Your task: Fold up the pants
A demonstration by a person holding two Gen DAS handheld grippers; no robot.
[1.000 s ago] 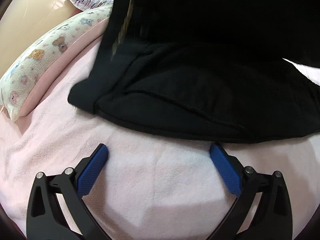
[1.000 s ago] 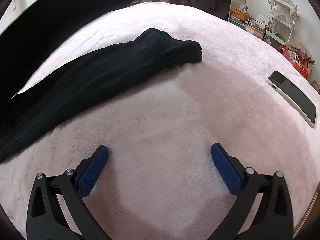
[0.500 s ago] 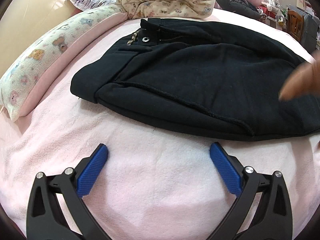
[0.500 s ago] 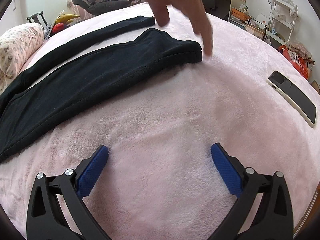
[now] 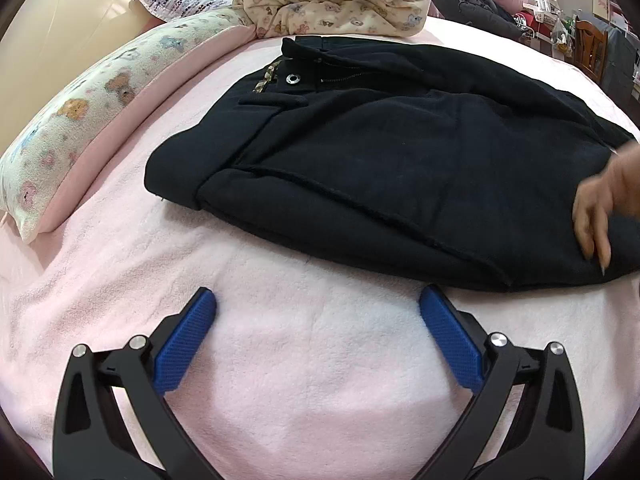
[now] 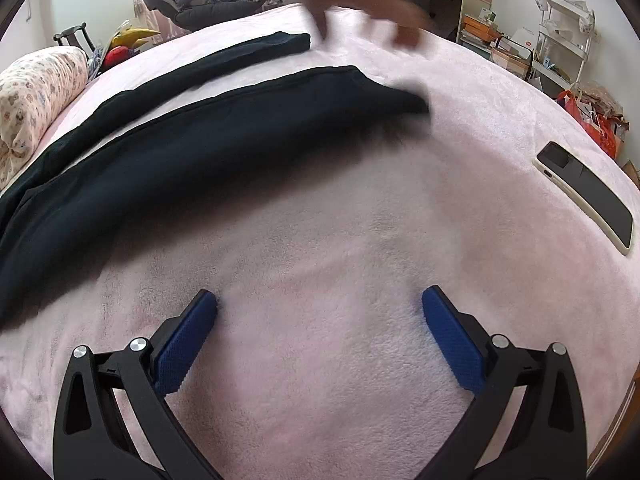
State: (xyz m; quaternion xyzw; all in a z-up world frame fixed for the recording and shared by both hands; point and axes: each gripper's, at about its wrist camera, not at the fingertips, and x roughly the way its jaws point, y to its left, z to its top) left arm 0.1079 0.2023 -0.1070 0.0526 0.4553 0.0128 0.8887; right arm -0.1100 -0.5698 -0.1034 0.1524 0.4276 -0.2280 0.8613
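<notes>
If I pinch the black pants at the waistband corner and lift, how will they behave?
The black pants look like thick, soft fleece, so they would probably drape and sag rather than hold shape. On the fuzzy pink blanket they would likely drag, not slide. Both legs are spread apart, so they may trail.

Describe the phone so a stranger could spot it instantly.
Start with the pink blanket covering the bed, then look to its right side, well away from the black pants. The phone lies flat there: a dark screen in a pale case, the only hard, glossy object on the blanket.
</notes>
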